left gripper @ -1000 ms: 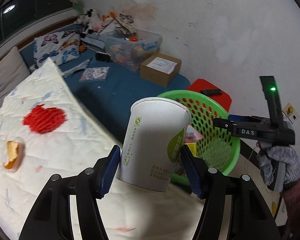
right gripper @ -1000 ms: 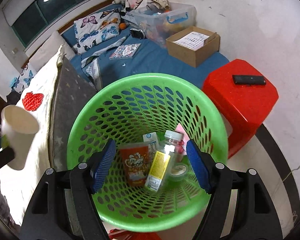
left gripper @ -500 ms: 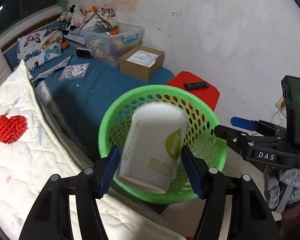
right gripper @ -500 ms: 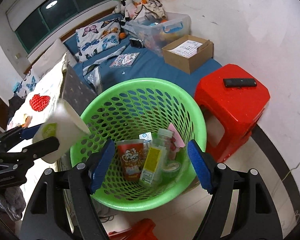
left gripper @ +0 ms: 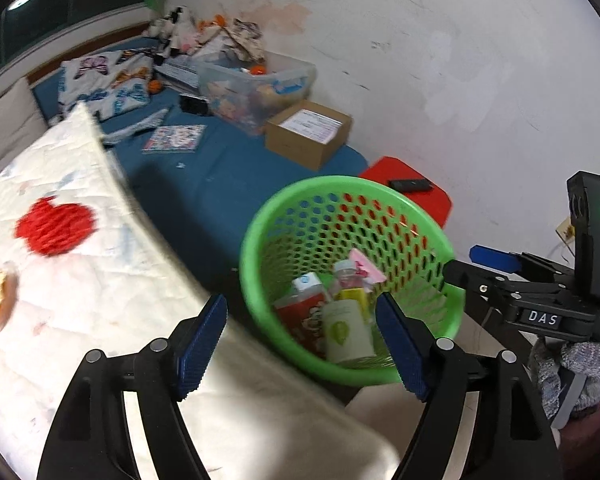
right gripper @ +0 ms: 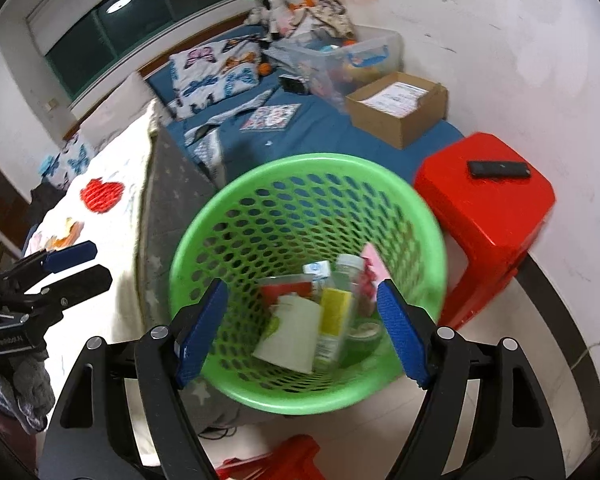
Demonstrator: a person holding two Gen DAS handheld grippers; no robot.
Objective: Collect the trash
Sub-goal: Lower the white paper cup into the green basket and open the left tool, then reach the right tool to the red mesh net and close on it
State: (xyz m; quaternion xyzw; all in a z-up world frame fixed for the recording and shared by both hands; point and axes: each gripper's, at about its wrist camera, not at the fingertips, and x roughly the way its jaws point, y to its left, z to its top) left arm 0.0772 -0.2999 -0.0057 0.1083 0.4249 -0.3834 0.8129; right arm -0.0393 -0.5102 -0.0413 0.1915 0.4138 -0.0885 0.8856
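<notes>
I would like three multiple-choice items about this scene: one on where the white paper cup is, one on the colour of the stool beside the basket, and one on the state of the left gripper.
1. Where is the white paper cup?
A. Inside the green basket
B. On the quilt
C. Between the left gripper's pads

2. What colour is the stool beside the basket?
A. Blue
B. Red
C. White

3. How is the left gripper?
A. Shut on the cup
B. Shut on nothing
C. Open, holding nothing

Key: 1 A, the cup lies among the other trash in the basket. 2 B, the stool with the dark remote on it is plainly red. 3 C, its blue pads stand wide apart with nothing between them.
</notes>
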